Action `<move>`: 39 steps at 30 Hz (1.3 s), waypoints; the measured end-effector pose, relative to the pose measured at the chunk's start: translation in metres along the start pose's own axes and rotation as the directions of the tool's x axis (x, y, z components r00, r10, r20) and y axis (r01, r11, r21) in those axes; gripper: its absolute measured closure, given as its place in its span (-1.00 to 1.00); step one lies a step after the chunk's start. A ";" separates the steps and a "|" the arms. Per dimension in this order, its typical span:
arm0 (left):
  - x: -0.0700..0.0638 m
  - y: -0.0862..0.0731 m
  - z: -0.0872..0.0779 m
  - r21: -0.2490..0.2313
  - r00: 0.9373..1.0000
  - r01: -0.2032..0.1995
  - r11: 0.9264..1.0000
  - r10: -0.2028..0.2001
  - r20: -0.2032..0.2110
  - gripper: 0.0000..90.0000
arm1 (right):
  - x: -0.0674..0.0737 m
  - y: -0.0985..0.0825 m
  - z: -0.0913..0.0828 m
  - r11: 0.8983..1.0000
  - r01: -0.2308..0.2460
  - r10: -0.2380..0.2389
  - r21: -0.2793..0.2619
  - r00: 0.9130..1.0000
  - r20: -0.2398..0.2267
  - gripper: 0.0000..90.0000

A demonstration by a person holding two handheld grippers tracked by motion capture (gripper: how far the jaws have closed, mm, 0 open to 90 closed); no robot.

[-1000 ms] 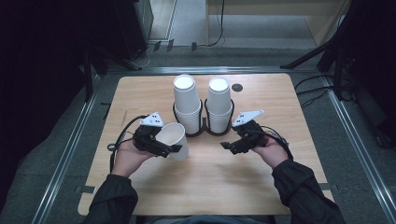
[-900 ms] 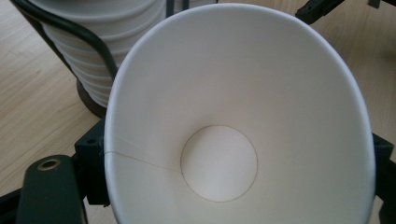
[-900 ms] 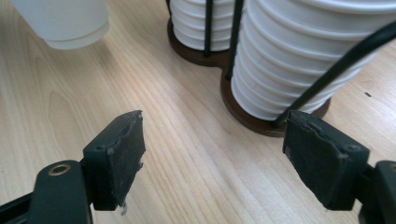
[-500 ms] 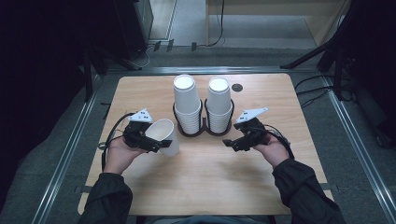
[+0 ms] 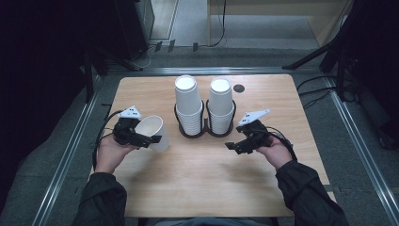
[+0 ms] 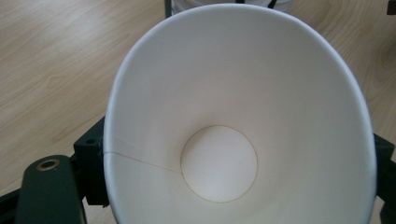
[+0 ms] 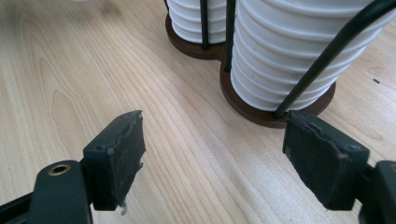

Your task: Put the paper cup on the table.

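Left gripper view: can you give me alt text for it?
A white paper cup seen mouth-on, round base and side seam visible, is held in the left hand-held gripper. Light wooden table lies behind, with the cup holder's base at top.

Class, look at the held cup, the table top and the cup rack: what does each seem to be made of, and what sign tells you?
Cup: likely matt white paper, with a glued side seam and an inset round base.
Table top: pale wood or wood-look laminate, with streaky grain lines and a slight sheen.
Cup rack: brown wood-like base with thin black rods, probably metal.
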State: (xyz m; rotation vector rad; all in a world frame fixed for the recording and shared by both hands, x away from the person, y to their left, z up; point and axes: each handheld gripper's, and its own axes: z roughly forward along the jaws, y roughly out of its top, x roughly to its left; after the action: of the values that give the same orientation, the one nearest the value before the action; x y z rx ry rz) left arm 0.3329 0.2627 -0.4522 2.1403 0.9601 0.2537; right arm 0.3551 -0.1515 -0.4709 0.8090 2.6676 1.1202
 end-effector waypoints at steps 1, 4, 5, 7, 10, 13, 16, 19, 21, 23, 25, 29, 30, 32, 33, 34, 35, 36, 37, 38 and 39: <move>0.002 0.000 -0.001 -0.002 1.000 0.004 1.000 -0.004 -0.005 -0.67 | 0.000 -0.001 0.000 1.000 -0.004 0.004 -0.001 1.000 -0.003 -0.53; 0.010 -0.002 0.000 0.005 1.000 0.010 1.000 -0.010 -0.022 -0.67 | -0.002 -0.003 0.000 1.000 -0.010 0.010 -0.002 1.000 -0.001 -0.53; 0.013 -0.004 0.000 0.007 1.000 0.006 1.000 -0.006 -0.030 -0.67 | -0.003 -0.003 0.000 1.000 -0.009 0.009 -0.001 1.000 0.001 -0.53; 0.017 -0.005 0.001 0.001 0.999 -0.006 1.000 0.006 -0.032 -0.67 | -0.003 -0.005 0.001 1.000 -0.007 0.007 0.005 1.000 0.004 -0.53; 0.025 -0.005 0.001 -0.006 0.999 0.017 1.000 -0.017 -0.043 -0.67 | -0.003 -0.007 0.001 1.000 -0.001 0.000 0.024 1.000 0.020 -0.53; 0.032 -0.005 0.003 0.015 0.998 0.015 1.000 -0.014 -0.067 -0.67 | -0.003 -0.008 0.002 1.000 -0.001 0.000 0.027 1.000 0.020 -0.53; 0.041 -0.006 0.002 0.021 0.997 0.037 0.999 -0.036 -0.065 -0.67 | -0.003 -0.011 0.001 1.000 0.001 -0.002 0.030 1.000 0.017 -0.53; 0.046 -0.003 0.000 0.021 0.995 0.053 0.998 -0.051 -0.085 -0.68 | -0.005 -0.013 0.001 0.999 -0.015 0.016 0.031 1.000 -0.014 -0.53; 0.052 0.000 -0.002 0.010 0.991 0.065 0.998 -0.063 -0.115 -0.69 | -0.006 -0.015 0.001 0.999 -0.018 0.019 0.027 1.000 -0.009 -0.53; 0.055 0.002 -0.004 0.002 0.989 0.081 0.997 -0.080 -0.123 -0.70 | -0.008 -0.016 0.001 0.999 -0.030 0.030 0.027 0.999 -0.012 -0.53; 0.059 0.004 -0.004 -0.013 0.988 0.096 0.995 -0.097 -0.120 -0.70 | -0.009 -0.018 0.000 0.999 -0.033 0.033 0.031 0.999 -0.008 -0.54; 0.066 0.007 0.000 -0.016 0.984 0.095 0.995 -0.096 -0.148 -0.71 | -0.011 -0.022 -0.002 0.998 -0.047 0.047 0.032 0.999 0.004 -0.54; 0.068 0.007 0.001 -0.019 0.983 0.096 0.995 -0.098 -0.154 -0.72 | -0.011 -0.023 -0.003 0.998 -0.047 0.047 0.030 0.999 0.007 -0.53; 0.073 0.007 0.005 -0.014 0.981 0.106 0.994 -0.107 -0.161 -0.72 | -0.011 -0.025 -0.004 0.998 -0.049 0.049 0.032 0.999 0.011 -0.53; 0.075 0.007 0.006 -0.004 0.981 0.110 0.994 -0.109 -0.161 -0.72 | -0.010 -0.026 -0.005 0.998 -0.056 0.056 0.037 0.998 0.016 -0.54; 0.076 0.007 0.008 0.001 0.980 0.115 0.993 -0.114 -0.162 -0.72 | -0.010 -0.027 -0.005 0.998 -0.051 0.050 0.040 0.999 0.017 -0.54; 0.077 0.006 0.010 0.007 0.980 0.118 0.993 -0.115 -0.160 -0.73 | -0.010 -0.028 -0.006 0.998 -0.051 0.050 0.042 0.999 0.022 -0.54; 0.078 0.006 0.011 0.016 0.980 0.118 0.993 -0.114 -0.165 -0.73 | -0.010 -0.029 -0.006 0.998 -0.057 0.056 0.042 0.998 0.023 -0.54; 0.079 0.006 0.014 0.018 0.978 0.123 0.992 -0.118 -0.171 -0.73 | -0.011 -0.029 -0.007 0.998 -0.054 0.053 0.039 0.998 0.025 -0.54; 0.081 0.006 0.015 0.015 0.976 0.131 0.991 -0.126 -0.176 -0.74 | -0.011 -0.030 -0.008 0.997 -0.061 0.060 0.038 0.998 0.028 -0.54; 0.082 0.005 0.016 0.013 0.975 0.141 0.990 -0.136 -0.173 -0.75 | -0.011 -0.030 -0.009 0.997 -0.061 0.060 0.037 0.998 0.026 -0.54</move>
State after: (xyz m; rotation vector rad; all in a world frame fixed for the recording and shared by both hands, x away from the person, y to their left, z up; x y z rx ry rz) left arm 0.4003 0.3093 -0.4692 2.0887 1.2128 0.3630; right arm 0.3488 -0.1804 -0.4867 0.9104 2.6682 1.0691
